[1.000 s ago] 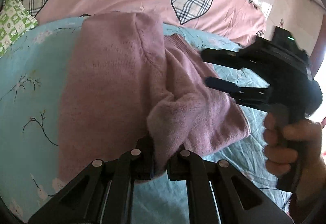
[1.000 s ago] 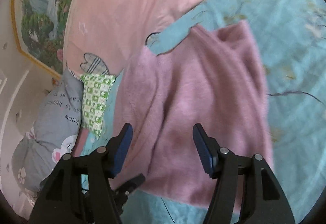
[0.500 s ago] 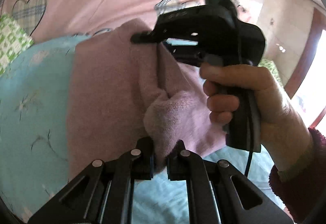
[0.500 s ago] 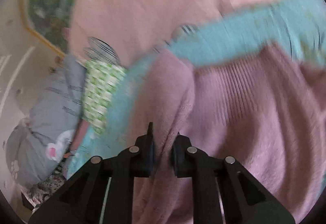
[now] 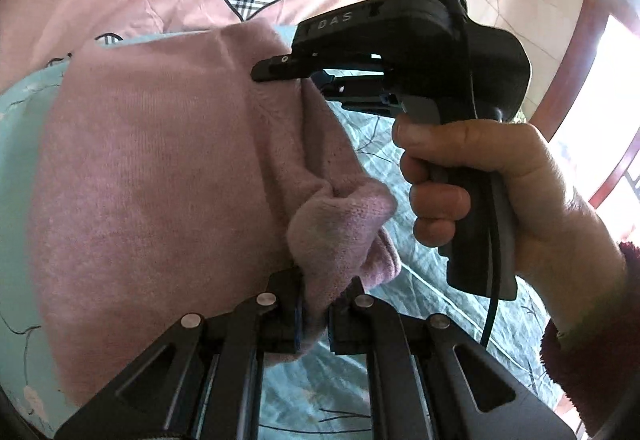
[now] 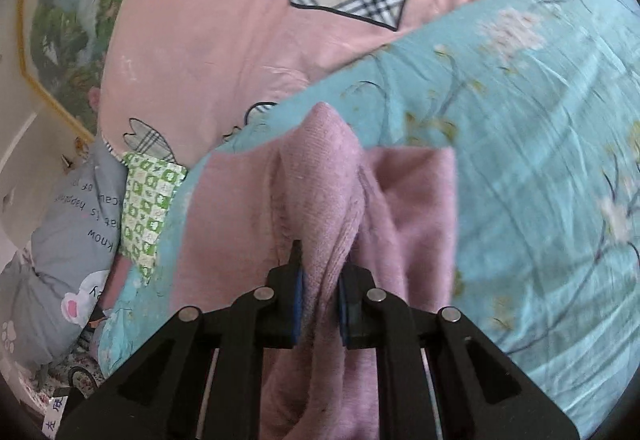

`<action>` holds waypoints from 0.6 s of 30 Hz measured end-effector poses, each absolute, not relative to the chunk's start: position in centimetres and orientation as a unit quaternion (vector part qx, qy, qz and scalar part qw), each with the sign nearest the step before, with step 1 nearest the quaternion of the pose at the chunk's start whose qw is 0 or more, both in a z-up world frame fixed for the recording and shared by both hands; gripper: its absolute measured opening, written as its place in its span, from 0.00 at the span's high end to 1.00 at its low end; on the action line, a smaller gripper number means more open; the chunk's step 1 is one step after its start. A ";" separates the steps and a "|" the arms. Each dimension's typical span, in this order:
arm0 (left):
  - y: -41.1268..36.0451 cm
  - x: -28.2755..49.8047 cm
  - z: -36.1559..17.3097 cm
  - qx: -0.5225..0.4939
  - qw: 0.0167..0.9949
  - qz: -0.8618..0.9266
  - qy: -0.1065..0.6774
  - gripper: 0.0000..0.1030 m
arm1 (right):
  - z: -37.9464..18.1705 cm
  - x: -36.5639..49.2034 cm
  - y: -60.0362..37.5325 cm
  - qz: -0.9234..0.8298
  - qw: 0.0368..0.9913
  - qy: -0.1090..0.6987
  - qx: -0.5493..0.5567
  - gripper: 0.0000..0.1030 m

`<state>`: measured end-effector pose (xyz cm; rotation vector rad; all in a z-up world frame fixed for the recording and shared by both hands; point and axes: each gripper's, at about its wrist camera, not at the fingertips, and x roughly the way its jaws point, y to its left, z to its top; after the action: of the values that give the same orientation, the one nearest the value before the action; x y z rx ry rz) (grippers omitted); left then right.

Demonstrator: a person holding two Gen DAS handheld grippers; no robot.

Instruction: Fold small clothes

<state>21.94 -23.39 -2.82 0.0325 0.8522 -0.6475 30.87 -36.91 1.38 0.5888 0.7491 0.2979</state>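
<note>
A mauve knit sweater (image 5: pixel 152 176) lies on a light blue floral quilt (image 5: pixel 416 304). My left gripper (image 5: pixel 314 314) is shut on a bunched near corner of the sweater. My right gripper (image 6: pixel 319 296) is shut on a raised fold of the sweater (image 6: pixel 324 184) at its far edge. In the left wrist view the right gripper (image 5: pixel 288 70) sits at the sweater's far right edge, held by a hand (image 5: pixel 480 192).
A pink duvet with plaid hearts (image 6: pixel 248 40) lies beyond the quilt (image 6: pixel 520 128). A green patterned cloth (image 6: pixel 150 208) and a grey pillow (image 6: pixel 68 248) are at the left. A framed picture (image 6: pixel 60 24) hangs on the wall.
My right gripper moved onto the sweater's far edge, closed on a fold and lifted it. My left gripper kept its hold on the near corner.
</note>
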 end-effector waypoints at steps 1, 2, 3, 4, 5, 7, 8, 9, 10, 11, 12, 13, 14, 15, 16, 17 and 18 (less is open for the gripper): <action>-23.4 22.0 -3.0 0.016 0.859 -0.309 0.408 0.93 | 1.3 30.7 -37.3 0.145 0.877 0.355 0.289 0.85; -23.4 22.1 -3.2 0.017 0.857 -0.309 0.412 0.93 | 1.1 30.6 -37.5 0.145 0.877 0.355 0.291 0.85; -23.5 22.5 -3.4 0.018 0.855 -0.309 0.416 0.93 | 1.0 30.7 -37.4 0.141 0.879 0.358 0.284 0.85; -23.5 23.0 -3.5 0.018 0.853 -0.309 0.419 0.91 | 0.8 30.6 -37.4 0.135 0.881 0.362 0.273 0.85; -23.5 23.0 -3.7 0.018 0.851 -0.311 0.423 0.90 | 0.6 30.6 -37.4 0.133 0.881 0.366 0.267 0.85; -23.2 23.5 -4.0 0.011 0.845 -0.312 0.434 0.83 | 0.2 30.7 -37.3 0.131 0.880 0.371 0.268 0.83; -23.0 23.5 -4.0 0.008 0.843 -0.313 0.437 0.82 | 0.1 30.7 -37.2 0.128 0.879 0.374 0.268 0.80; -22.8 23.2 -3.8 0.007 0.841 -0.316 0.439 0.79 | 0.0 30.8 -37.2 0.125 0.877 0.377 0.269 0.78; -22.6 23.0 -3.5 0.007 0.839 -0.321 0.440 0.74 | 0.1 30.6 -37.3 0.118 0.877 0.379 0.271 0.72; -22.3 22.7 -3.2 0.008 0.837 -0.325 0.440 0.70 | 0.2 30.4 -37.5 0.111 0.877 0.379 0.275 0.71; -21.8 22.1 -2.8 0.010 0.835 -0.331 0.439 0.65 | 0.4 30.1 -37.7 0.103 0.878 0.377 0.277 0.71; -21.2 21.6 -2.3 0.011 0.835 -0.336 0.435 0.64 | 0.8 29.6 -37.8 0.094 0.882 0.372 0.273 0.71; -20.6 21.5 -1.9 0.012 0.836 -0.338 0.431 0.64 | 1.3 29.0 -37.9 0.089 0.886 0.367 0.270 0.71; -19.9 21.0 -1.4 0.014 0.838 -0.340 0.427 0.64 | 1.6 28.4 -37.9 0.088 0.888 0.362 0.269 0.71; -19.2 20.5 -1.2 0.013 0.839 -0.339 0.425 0.61 | 2.0 27.7 -37.9 0.088 0.891 0.355 0.269 0.68; -18.0 20.1 -0.7 0.007 0.841 -0.337 0.423 0.60 | 2.3 26.9 -37.9 0.088 0.893 0.350 0.268 0.66; -17.1 20.0 -0.5 0.002 0.844 -0.333 0.421 0.57 | 2.5 26.4 -37.8 0.087 0.894 0.348 0.268 0.56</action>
<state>20.01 -17.09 -0.54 0.0044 0.8890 -0.7034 26.42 -37.80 2.48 0.5554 0.7218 0.1801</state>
